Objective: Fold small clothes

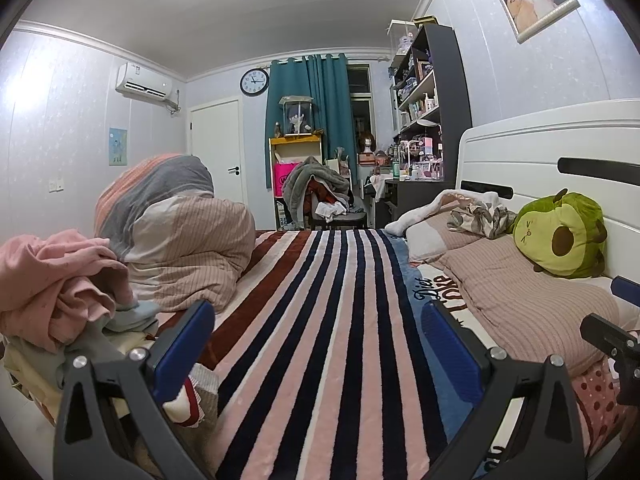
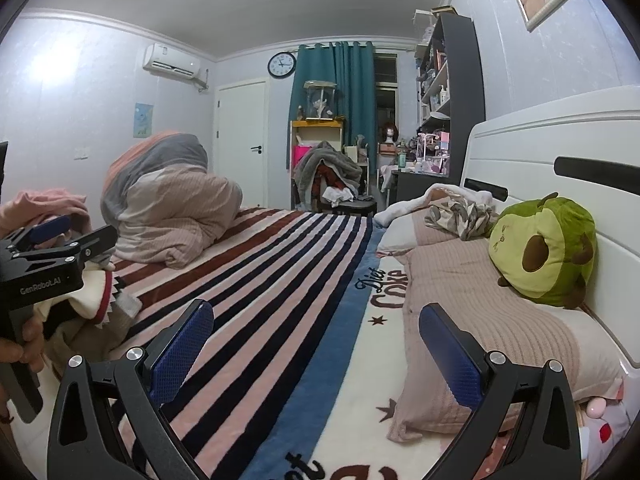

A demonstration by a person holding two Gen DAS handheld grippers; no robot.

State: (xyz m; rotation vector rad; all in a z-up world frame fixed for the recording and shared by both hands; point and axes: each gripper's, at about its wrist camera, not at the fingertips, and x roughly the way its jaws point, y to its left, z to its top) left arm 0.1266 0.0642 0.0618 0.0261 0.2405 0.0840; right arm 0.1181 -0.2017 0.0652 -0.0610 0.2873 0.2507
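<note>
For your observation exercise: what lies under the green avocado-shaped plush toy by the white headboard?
The green avocado plush toy rests on a beige ribbed pillow, leaning against the white headboard. The pillow lies over a cream printed blanket. What is beneath the pillow is covered.

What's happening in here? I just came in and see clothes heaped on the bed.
A person holds a two-finger gripper in each hand over the striped blanket. Both the left gripper and the right gripper are open and hold nothing. The pile of small clothes sits unfolded at the left, beside the bundled duvet. No garment is spread out, so folding has not begun.
</note>
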